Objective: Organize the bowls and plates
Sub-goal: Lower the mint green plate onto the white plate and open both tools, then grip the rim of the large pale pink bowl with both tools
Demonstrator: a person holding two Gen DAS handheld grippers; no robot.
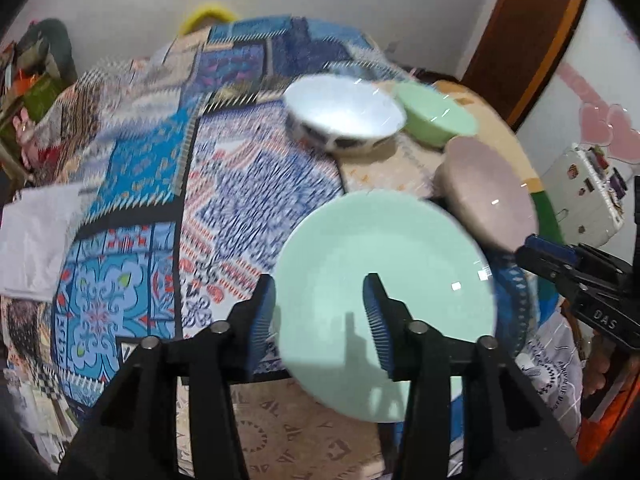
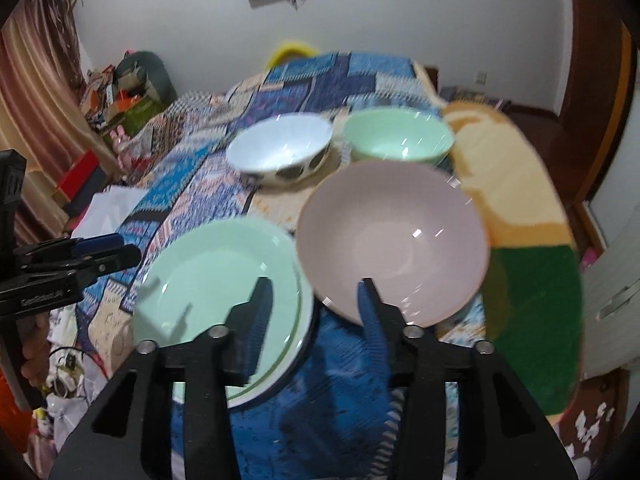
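A mint green plate (image 1: 384, 304) lies on top of other plates at the near edge of the patterned bed cover; it also shows in the right wrist view (image 2: 216, 280). My left gripper (image 1: 320, 312) is open and hovers over the plate's left part. A pink bowl (image 2: 392, 240) sits right of the plates, also in the left wrist view (image 1: 488, 200). My right gripper (image 2: 316, 312) is open, its right finger over the pink bowl's near rim. A white bowl with dark marks (image 2: 280, 152) and a green bowl (image 2: 396, 136) stand behind.
The patchwork bed cover (image 1: 160, 200) spreads to the left, with a white cloth (image 1: 36, 240) at its left edge. A yellow and green blanket (image 2: 528, 248) lies at the right. Clutter (image 2: 120, 96) is piled by the far wall.
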